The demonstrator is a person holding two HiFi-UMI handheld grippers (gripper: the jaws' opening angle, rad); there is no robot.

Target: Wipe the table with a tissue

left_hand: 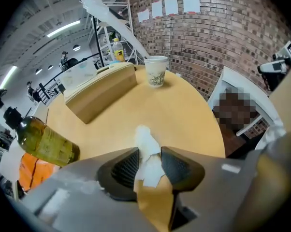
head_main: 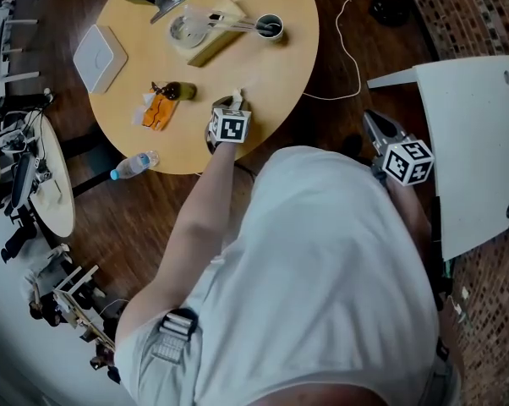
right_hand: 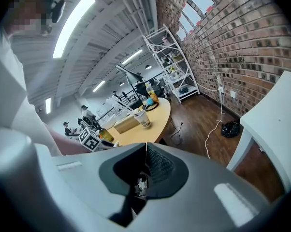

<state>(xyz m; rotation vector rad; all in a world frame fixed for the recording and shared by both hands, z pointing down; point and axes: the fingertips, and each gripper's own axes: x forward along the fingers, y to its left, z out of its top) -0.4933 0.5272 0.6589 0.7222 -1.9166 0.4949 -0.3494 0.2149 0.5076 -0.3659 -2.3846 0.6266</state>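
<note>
Head view looks down on a round wooden table [head_main: 271,74], with the left gripper [head_main: 232,105] at its near edge, pointing steeply down at the top; the right gripper [head_main: 371,123] is off the table, over the floor [head_main: 153,218] beside a white chair [head_main: 478,142]. Left gripper view shows the left gripper [left_hand: 150,152] with its jaws spread wide. A white tissue [left_hand: 145,137] lies crumpled on the tabletop [left_hand: 184,110] between the two ribbed pads, its far end poking out past the tips; the pads flank it closely but do not squeeze it. Right gripper view shows the right gripper [right_hand: 146,146] with its jaws closed tip to tip, holding nothing. Beyond the tissue stand a paper cup [left_hand: 156,70] and a long cardboard box [left_hand: 99,93]; a green bottle [left_hand: 44,139] lies on its side to the left, just beside an orange packet [left_hand: 27,170] — both near the left gripper; a plastic bottle [head_main: 136,165] lies on the floor below the table's edge.
</note>
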